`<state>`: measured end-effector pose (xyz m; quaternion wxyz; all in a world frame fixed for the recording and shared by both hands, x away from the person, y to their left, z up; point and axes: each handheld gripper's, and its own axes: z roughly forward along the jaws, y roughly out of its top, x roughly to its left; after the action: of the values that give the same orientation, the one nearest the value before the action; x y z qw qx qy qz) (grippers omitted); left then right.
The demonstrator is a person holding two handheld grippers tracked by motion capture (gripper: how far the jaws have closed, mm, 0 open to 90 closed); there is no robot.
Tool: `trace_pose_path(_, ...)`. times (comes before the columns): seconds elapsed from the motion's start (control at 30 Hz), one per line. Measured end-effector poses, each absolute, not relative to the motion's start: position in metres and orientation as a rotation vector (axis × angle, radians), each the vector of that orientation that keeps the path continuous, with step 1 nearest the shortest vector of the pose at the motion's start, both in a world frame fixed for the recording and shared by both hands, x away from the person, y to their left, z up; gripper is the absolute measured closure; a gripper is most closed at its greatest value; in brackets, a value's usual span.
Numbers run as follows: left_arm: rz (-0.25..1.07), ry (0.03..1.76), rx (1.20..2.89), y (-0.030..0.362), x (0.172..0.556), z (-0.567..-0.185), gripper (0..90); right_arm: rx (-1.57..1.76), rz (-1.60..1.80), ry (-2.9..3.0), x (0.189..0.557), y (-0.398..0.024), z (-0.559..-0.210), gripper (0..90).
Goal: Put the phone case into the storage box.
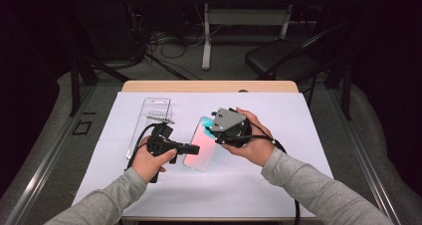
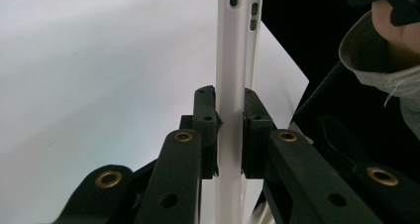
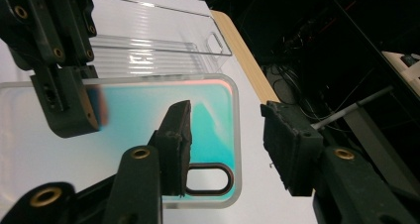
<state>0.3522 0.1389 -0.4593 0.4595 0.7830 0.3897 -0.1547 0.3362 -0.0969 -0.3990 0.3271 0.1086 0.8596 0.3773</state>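
Observation:
A phone case (image 1: 200, 148) with a teal-to-pink back and a clear rim is held just above the white sheet at the table's middle. My left gripper (image 1: 190, 149) reaches in from the left and is shut on the case's long side. In the left gripper view the pale case edge (image 2: 230, 60) is pinched between both pads of the left gripper (image 2: 230, 130). My right gripper (image 3: 233, 144) is open at the camera-hole end of the case (image 3: 148, 115). One of its jaws lies over the case back, the other stands off past the rim. In the high view the right gripper (image 1: 219, 135) sits under its grey plate.
A clear plastic package tray (image 1: 152, 118) lies on the white sheet (image 1: 278, 115) behind my left hand. The table's wooden far edge (image 1: 209, 86) borders a dark floor with cables, a black chair (image 1: 278, 58) and another table's legs.

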Motion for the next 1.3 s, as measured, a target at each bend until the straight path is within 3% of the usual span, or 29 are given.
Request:
trace_pose_path(0.57, -0.299, 0.951, 1.9, 0.148, 0.354, -0.454, 81.9, 0.352, 1.094, 2.212, 0.332, -0.105, -0.392, 43.7)
trace_pose_path(1.0, -0.244, 0.936, 1.876, 0.155, 0.354, -0.448, 81.9, 0.473, 1.159, 2.23, 0.333, -0.115, -0.387, 29.2)
trace_pose_path(1.3, -0.193, 0.919, 1.854, 0.159, 0.354, -0.444, 81.9, 0.532, 1.22, 2.256, 0.331, -0.119, -0.385, 27.6)
